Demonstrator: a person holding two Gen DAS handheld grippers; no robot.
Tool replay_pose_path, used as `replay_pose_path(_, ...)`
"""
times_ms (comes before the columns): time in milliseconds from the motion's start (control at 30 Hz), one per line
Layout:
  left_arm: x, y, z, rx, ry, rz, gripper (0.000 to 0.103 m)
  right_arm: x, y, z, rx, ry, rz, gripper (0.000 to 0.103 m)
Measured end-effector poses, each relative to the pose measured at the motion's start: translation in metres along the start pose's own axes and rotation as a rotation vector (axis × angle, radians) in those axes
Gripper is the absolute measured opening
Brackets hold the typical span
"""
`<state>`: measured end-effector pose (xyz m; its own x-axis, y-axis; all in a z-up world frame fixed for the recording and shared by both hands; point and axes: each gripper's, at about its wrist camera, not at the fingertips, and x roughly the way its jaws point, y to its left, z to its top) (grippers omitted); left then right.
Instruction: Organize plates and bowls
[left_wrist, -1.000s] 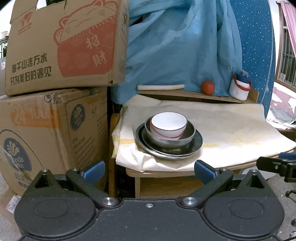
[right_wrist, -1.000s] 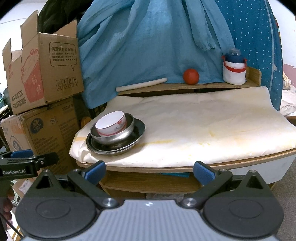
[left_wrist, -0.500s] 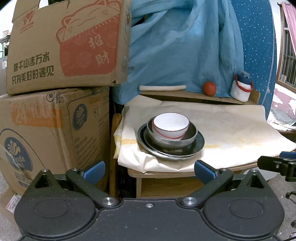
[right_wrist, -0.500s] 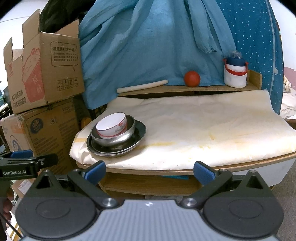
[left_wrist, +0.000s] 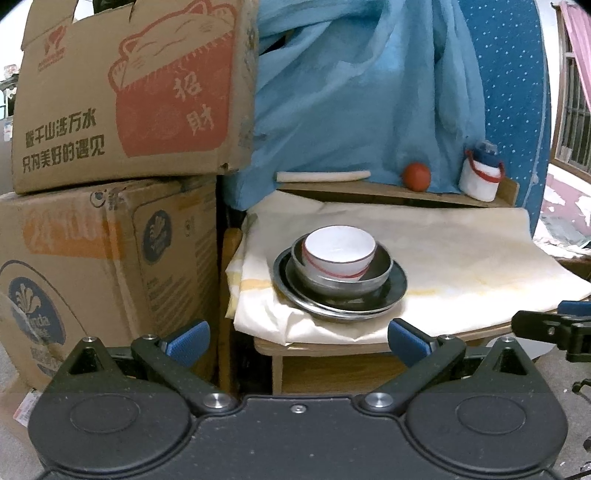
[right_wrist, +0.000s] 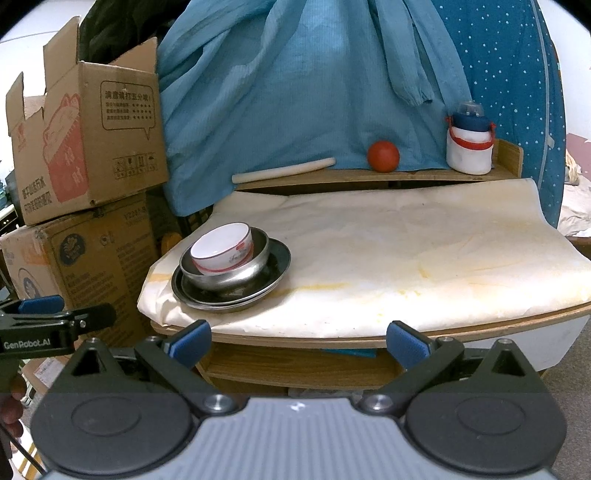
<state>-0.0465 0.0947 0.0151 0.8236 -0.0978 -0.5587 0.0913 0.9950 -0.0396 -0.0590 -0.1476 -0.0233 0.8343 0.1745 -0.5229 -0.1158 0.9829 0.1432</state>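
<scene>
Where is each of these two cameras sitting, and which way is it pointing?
Left wrist view: on the left gripper, looking forward across its open blue-tipped fingers at the white bowl on the table's left end; cardboard boxes fill its left side, and the right gripper's tip pokes in at right.
Right wrist view: on the right gripper, further right, facing the table squarely; the left gripper and part of a hand show at left.
Shared: bowl stack, red ball, white bottle, blue cloth.
</scene>
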Motion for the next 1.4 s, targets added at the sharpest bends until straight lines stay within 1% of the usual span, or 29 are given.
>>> replay_pose_path(100,0.001,0.003,0.000,-0.014,0.001,0.007,0.102,0.001,0.000,0.000,-0.003,0.001,0.001,0.103)
replay_pose_path(300,0.003,0.007,-0.001,-0.049,0.016,-0.020,0.102,0.001,-0.003,0.001,-0.005,0.005,0.004,0.103)
replay_pose_path(700,0.006,0.008,-0.002,-0.063,0.031,-0.040,0.102,0.005,-0.006,0.003,-0.016,0.015,0.017,0.103)
replay_pose_path(1000,0.008,0.009,-0.002,-0.064,0.038,-0.032,0.102,0.007,-0.006,0.002,-0.021,0.021,0.023,0.103)
replay_pose_path(1400,0.012,0.008,-0.002,-0.065,0.049,-0.051,0.102,0.010,-0.005,0.002,-0.025,0.031,0.029,0.103)
